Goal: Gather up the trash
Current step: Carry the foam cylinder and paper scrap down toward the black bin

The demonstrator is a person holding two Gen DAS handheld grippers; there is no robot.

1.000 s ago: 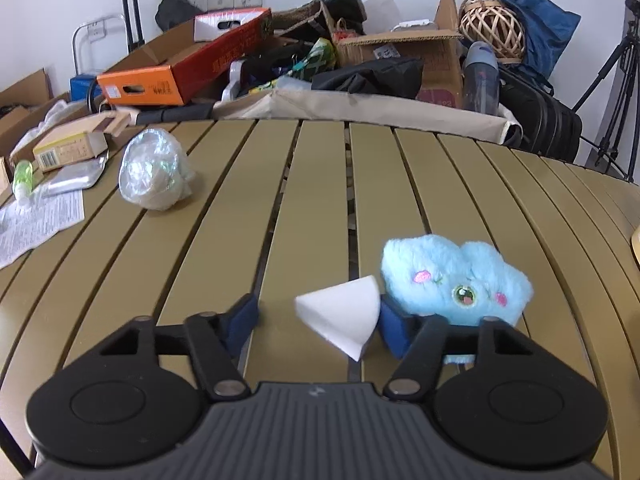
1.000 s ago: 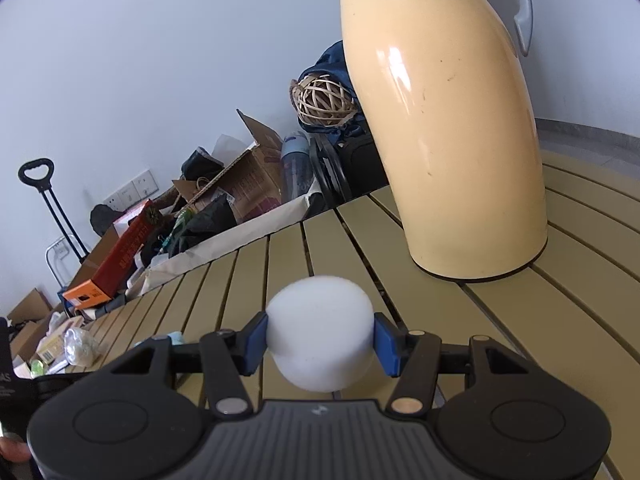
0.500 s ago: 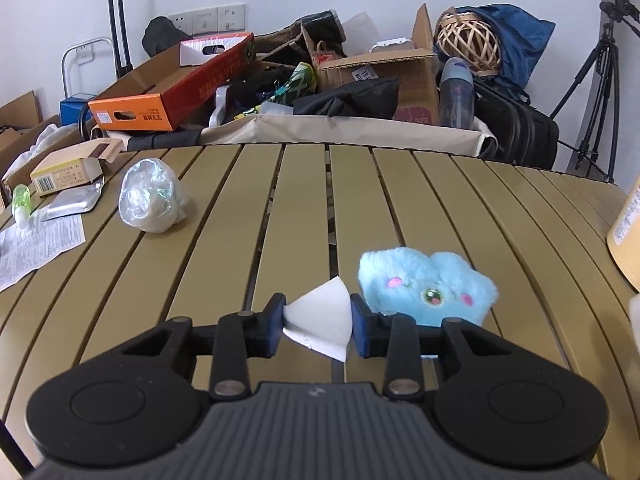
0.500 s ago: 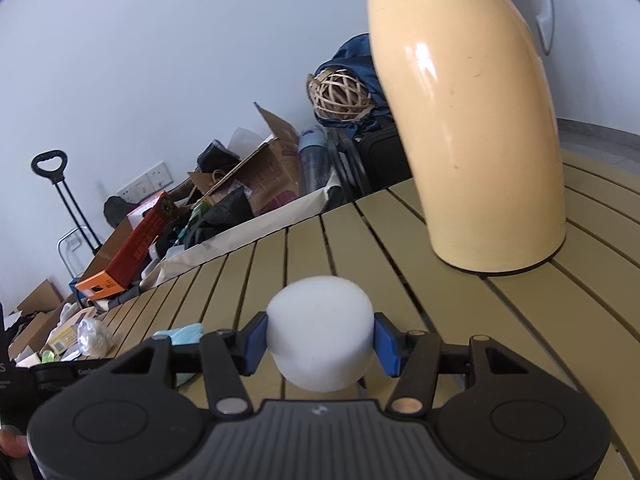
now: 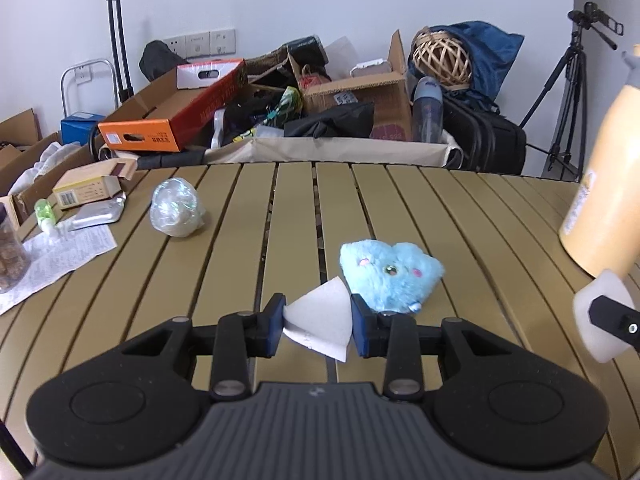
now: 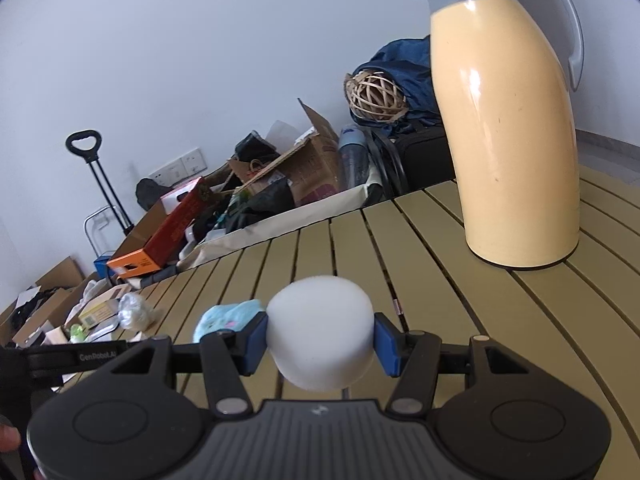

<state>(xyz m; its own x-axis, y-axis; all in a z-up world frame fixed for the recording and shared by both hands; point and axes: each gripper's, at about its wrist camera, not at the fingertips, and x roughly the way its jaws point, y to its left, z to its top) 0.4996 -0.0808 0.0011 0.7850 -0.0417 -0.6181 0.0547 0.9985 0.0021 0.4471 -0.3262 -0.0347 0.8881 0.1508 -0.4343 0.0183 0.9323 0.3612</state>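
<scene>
1. Your left gripper is clamped on the white wedge, a blue pad pressing each side. A second ago the jaws stood wide, with the wedge loose by the right pad on the table.
2. The wedge now hangs off the slats, its tip pointing down below the pads.
3. Your right gripper grips the white foam puck at about half its spread, both pads pressed on its sides; that grip looks the same as a second ago.
4. Just beyond the left jaws and a little right lies the blue plush, flat on the table. It has dropped back from the right pad since the earlier frame.
5. Farther out to the left sits the crumpled plastic ball, now lower in your view than before.
6. The yellow jug stands ahead and right of the right jaws. It sits farther off than before, and its grey collar and handle now show.
7. From the left wrist, the puck and jug have come into view at the right edge.
</scene>
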